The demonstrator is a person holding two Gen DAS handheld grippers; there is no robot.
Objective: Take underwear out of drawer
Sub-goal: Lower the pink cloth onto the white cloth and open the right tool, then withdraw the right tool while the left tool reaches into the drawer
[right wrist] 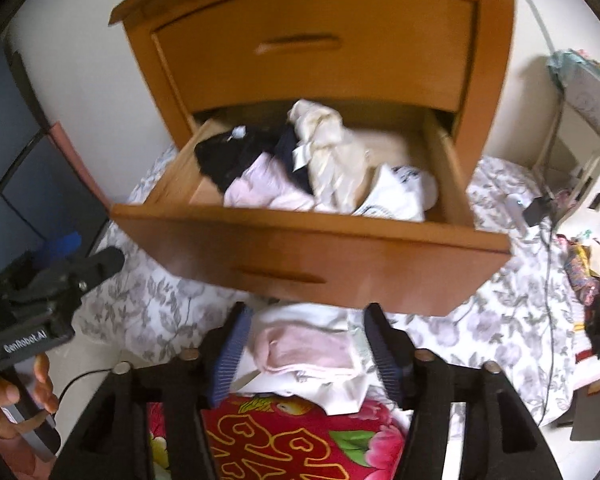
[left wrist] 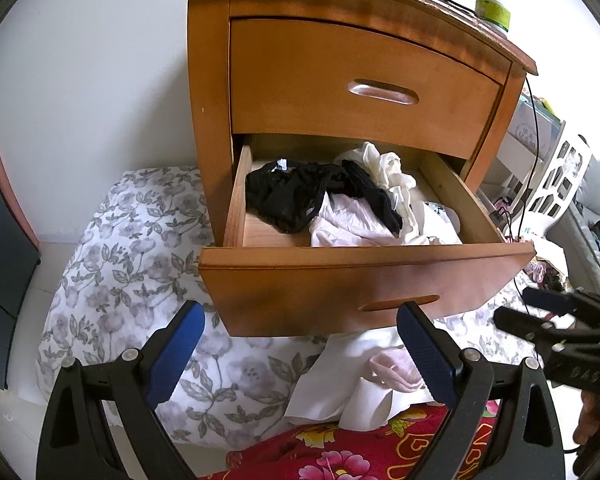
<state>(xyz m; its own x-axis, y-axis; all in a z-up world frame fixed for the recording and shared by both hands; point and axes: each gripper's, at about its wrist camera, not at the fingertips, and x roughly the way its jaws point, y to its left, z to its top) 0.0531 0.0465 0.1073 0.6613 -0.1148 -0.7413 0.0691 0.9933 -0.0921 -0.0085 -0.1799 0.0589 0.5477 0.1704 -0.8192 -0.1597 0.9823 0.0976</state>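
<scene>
The lower drawer of a wooden nightstand stands pulled out. Inside lie black lace underwear, a pale pink piece and cream and white garments. In front of the drawer, a pink piece of underwear rests on white cloth on the bed. My right gripper is open above that pink piece, and its pads do not press on it. My left gripper is open and empty below the drawer front.
The upper drawer is closed. A bottle stands on the nightstand top, and a cable hangs down its right side. A floral quilt and a red flowered blanket cover the bed. A white basket stands at the right.
</scene>
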